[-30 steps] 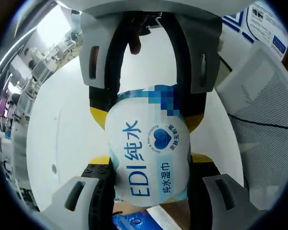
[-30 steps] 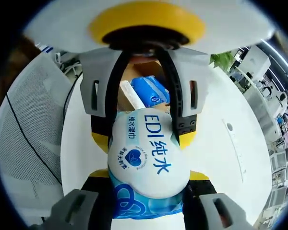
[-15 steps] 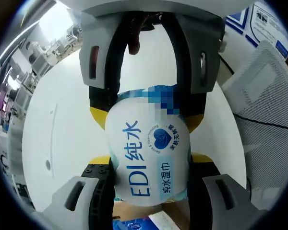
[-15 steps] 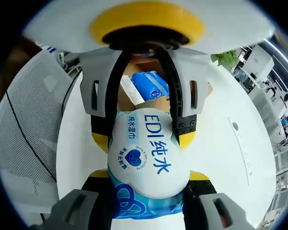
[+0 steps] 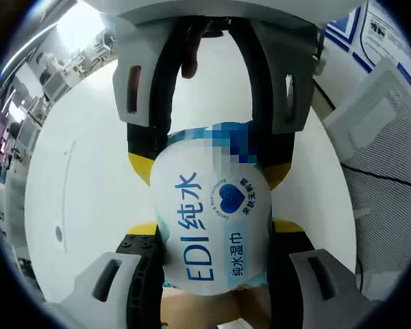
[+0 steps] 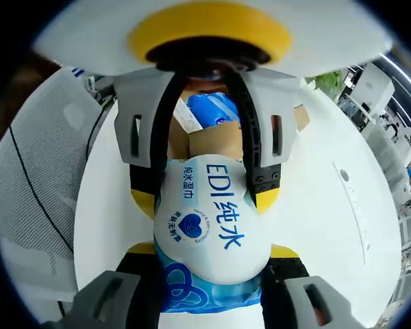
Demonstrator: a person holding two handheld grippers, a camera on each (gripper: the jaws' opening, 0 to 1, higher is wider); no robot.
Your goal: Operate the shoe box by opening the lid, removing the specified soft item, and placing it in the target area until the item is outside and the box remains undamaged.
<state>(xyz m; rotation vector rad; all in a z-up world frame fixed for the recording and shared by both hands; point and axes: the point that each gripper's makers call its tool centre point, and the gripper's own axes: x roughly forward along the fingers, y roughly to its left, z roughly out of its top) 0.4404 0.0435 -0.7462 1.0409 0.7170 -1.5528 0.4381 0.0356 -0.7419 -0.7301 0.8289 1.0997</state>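
A soft white-and-blue pack of wet wipes (image 5: 212, 219) hangs over the white table, pinched from two opposite ends. In the left gripper view my left gripper (image 5: 212, 271) is shut on its near end, and the right gripper (image 5: 209, 147) reaches in from the top, shut on the far end. The right gripper view mirrors this: my right gripper (image 6: 209, 274) grips the pack (image 6: 209, 219) and the left gripper (image 6: 205, 164) closes on it from above. Behind them stands the open brown shoe box (image 6: 216, 140) with another blue pack (image 6: 209, 110) inside.
The round white table (image 5: 82, 199) (image 6: 322, 212) spreads out on both sides of the pack. A white mesh chair (image 5: 383, 130) (image 6: 34, 171) stands at its edge. Office desks and a green plant (image 6: 322, 83) lie far behind.
Both grippers have carried the pack away from the box: the box sits farther off in the right gripper view and has slid out at the bottom of the left gripper view. Both grips are unchanged.
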